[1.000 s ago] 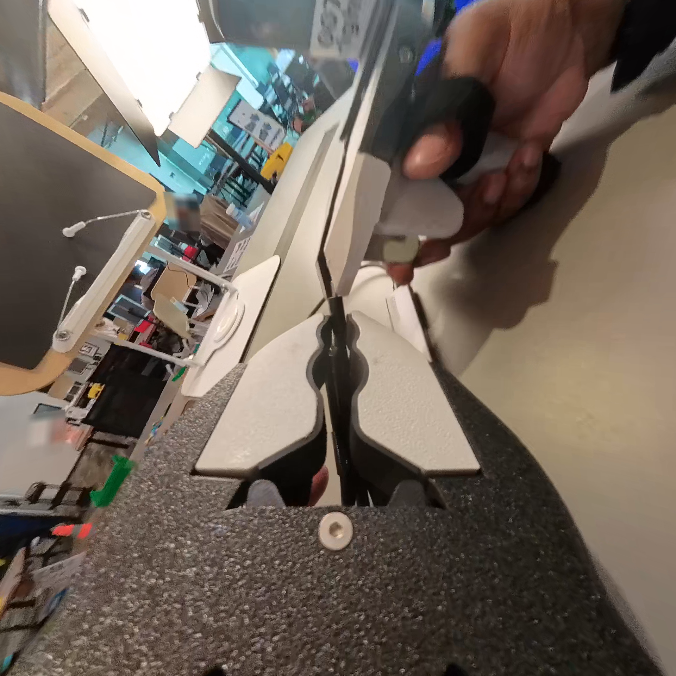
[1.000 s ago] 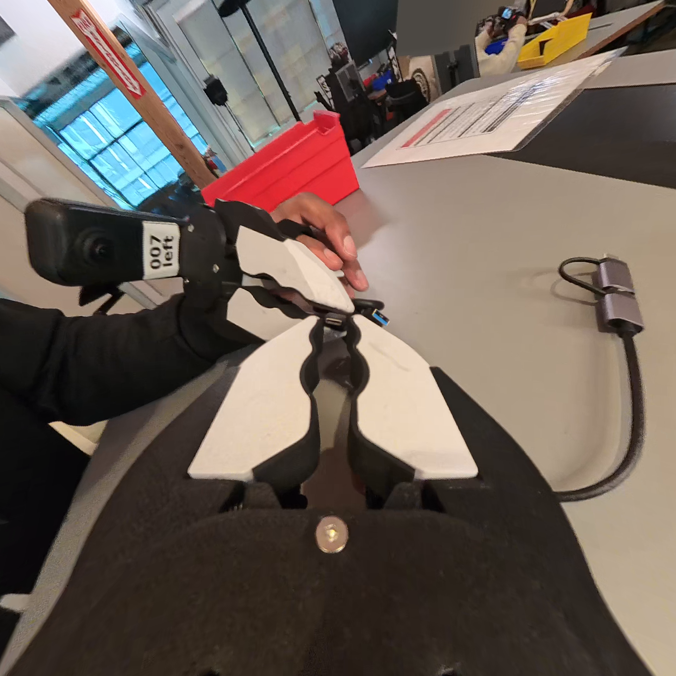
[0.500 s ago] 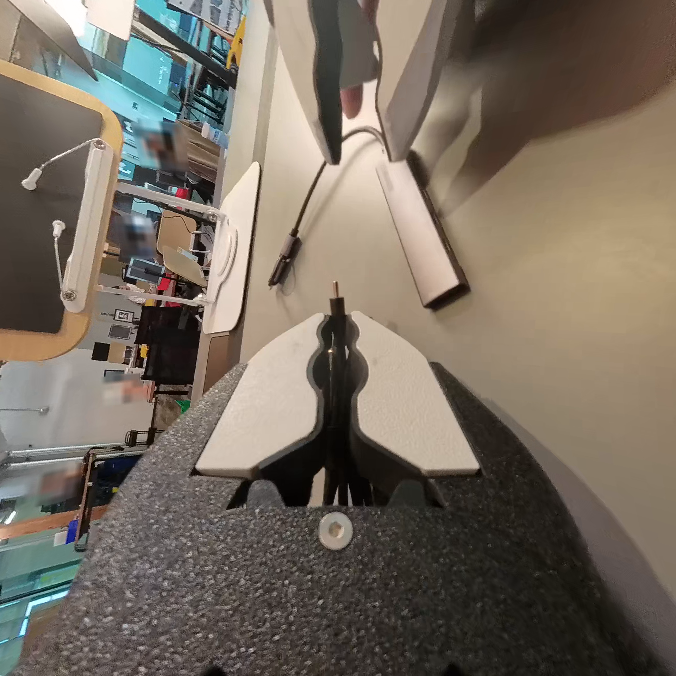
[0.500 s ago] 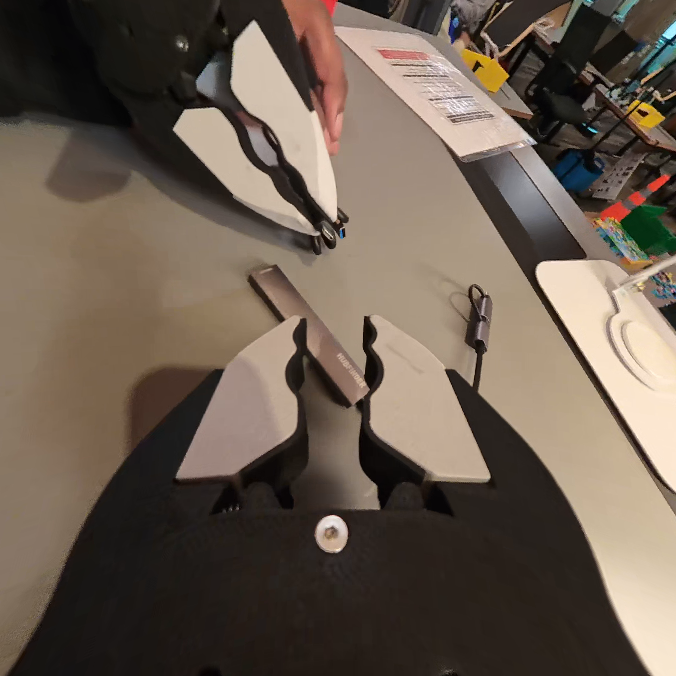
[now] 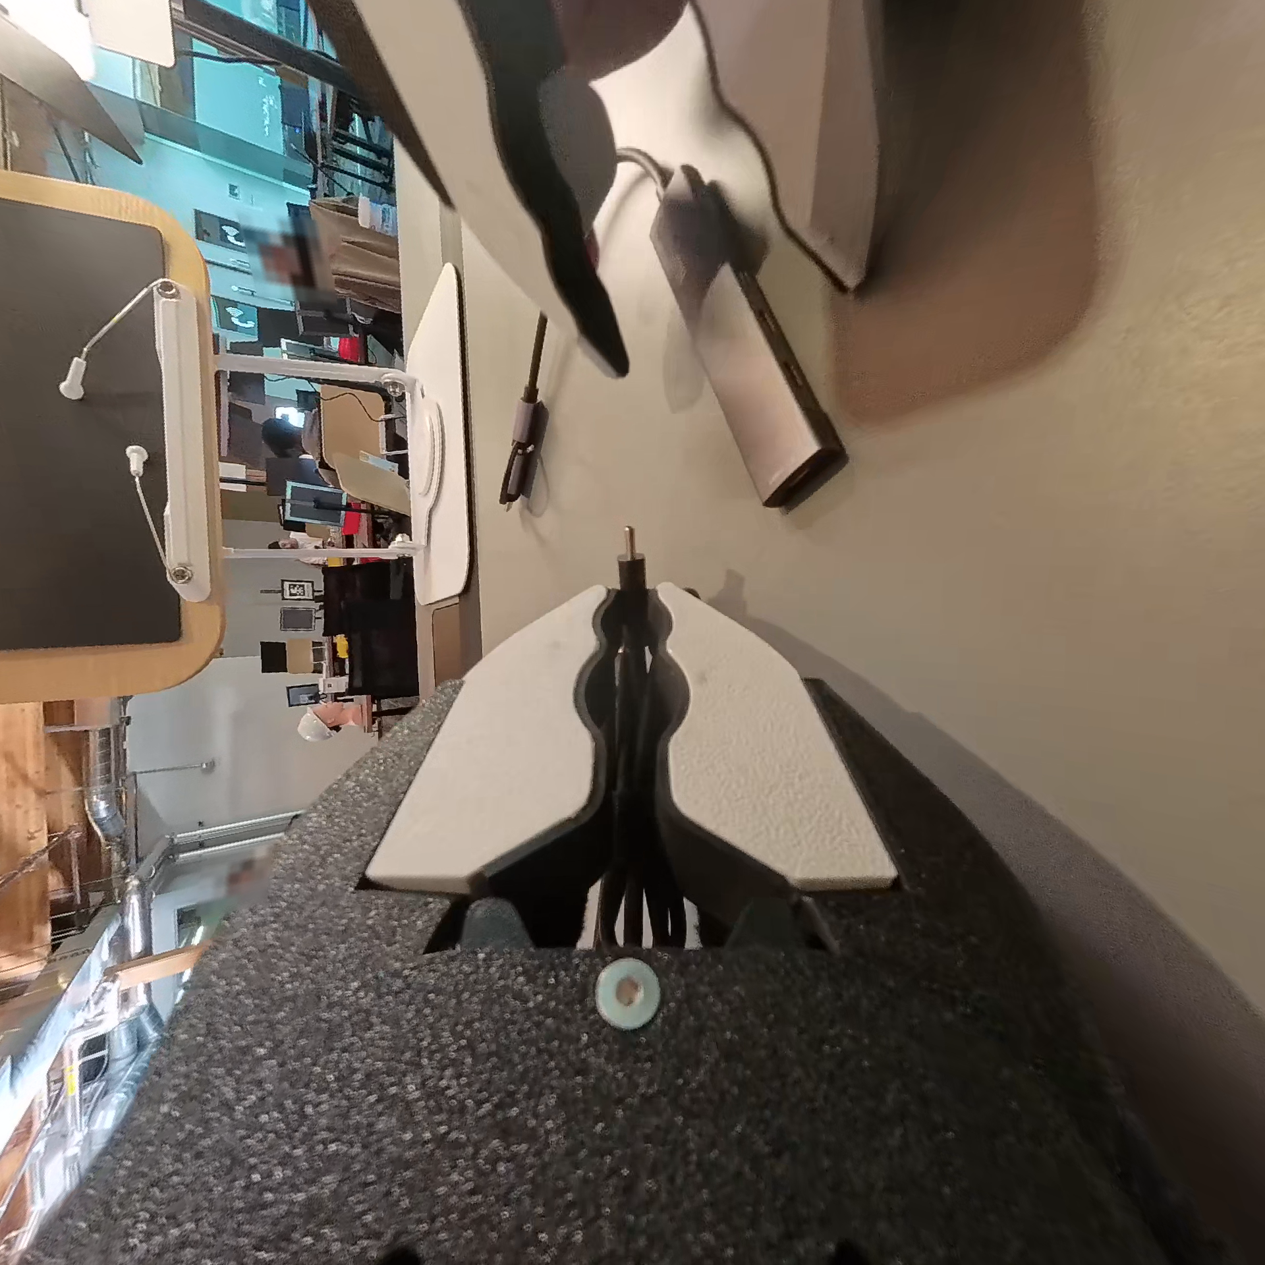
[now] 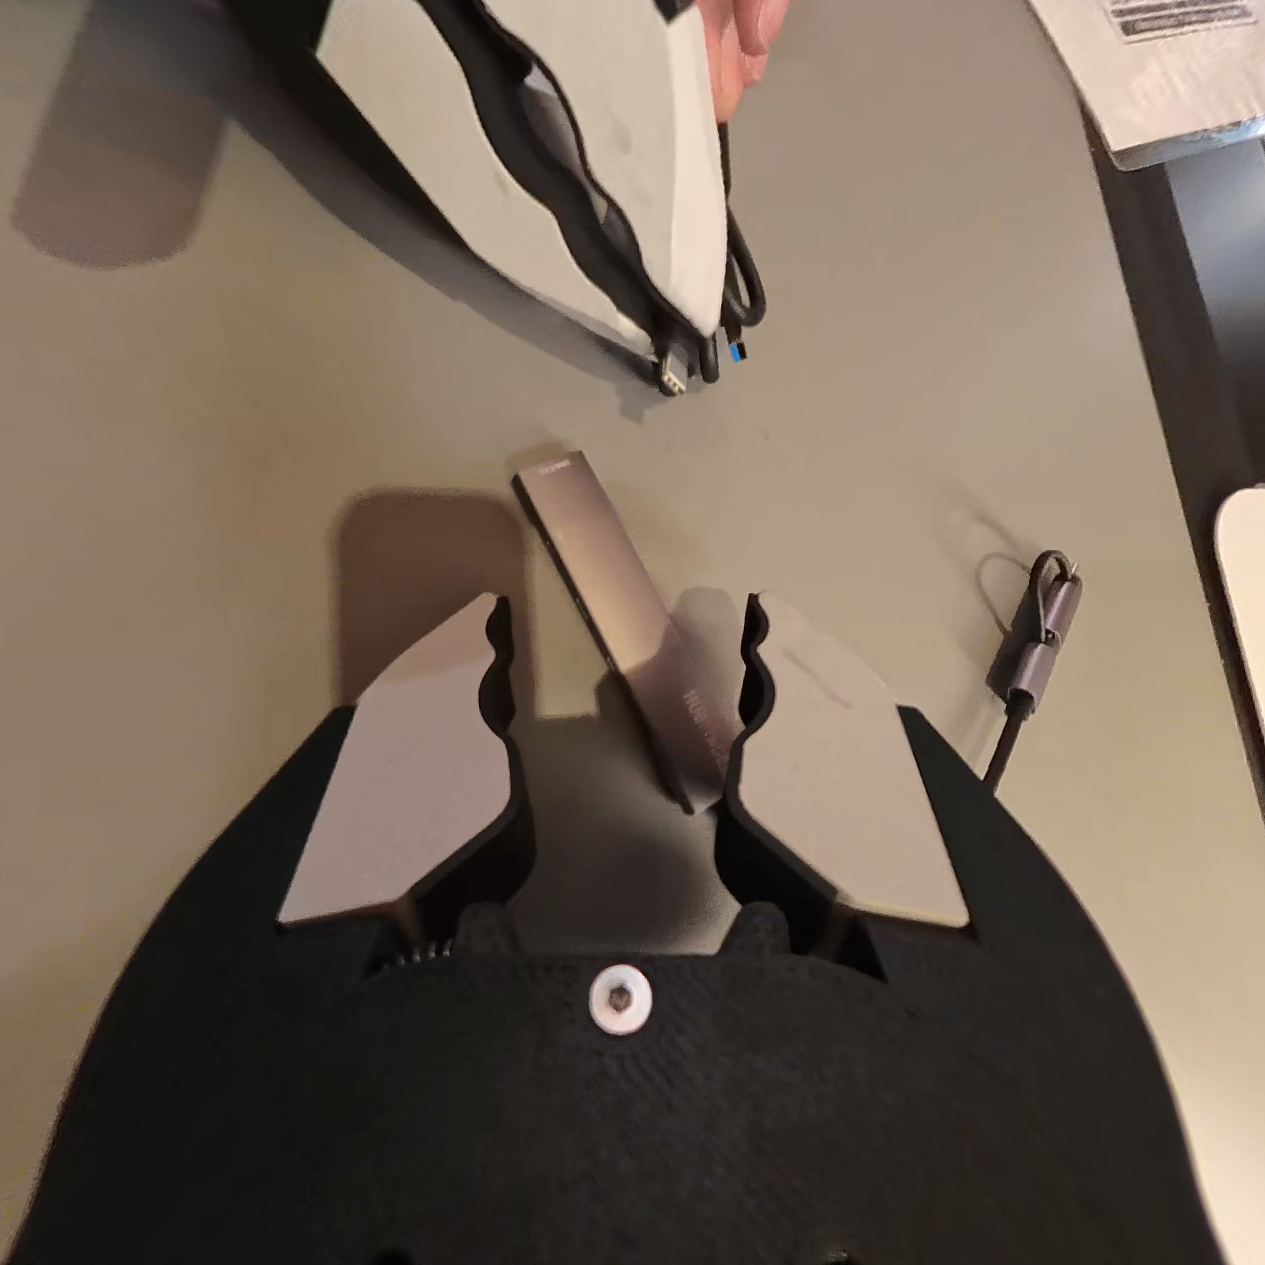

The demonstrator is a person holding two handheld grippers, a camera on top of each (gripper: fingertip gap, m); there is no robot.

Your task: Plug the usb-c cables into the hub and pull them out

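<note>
A slim grey hub point(image 6: 589, 568) lies on the grey table point(image 6: 205, 445). My right gripper point(image 6: 623, 616) is open and empty, its fingers on either side of the hub's near end, the right finger right next to it. My left gripper point(image 5: 630, 592) is shut on a bundle of black cables point(image 5: 633, 691); a small plug tip point(image 5: 628, 544) sticks out past its fingertips. In the right wrist view the left gripper point(image 6: 684, 335) hovers beyond the hub's far end, with a metal plug point(image 6: 674, 373) and a blue plug point(image 6: 736, 350) showing. The hub point(image 5: 767, 383) lies ahead of the plug, apart from it.
The hub's own cable ends in a grey capped connector point(image 6: 1033, 650) on the table to the right. A white pad point(image 6: 1246, 616) and a printed sheet point(image 6: 1177, 68) lie near the right edge. A dark strip point(image 6: 1191, 274) runs along that side. Some 7 centimeters of space lies between my two pairs of fingers. About 10 centimeters separates my right fingertips from the grey capped connector point(image 6: 1033, 650).
The two grippers have parted. My right gripper has opened wide and come down over the hub's near end. My left gripper, still shut on the cables, now points at the hub's far end.
</note>
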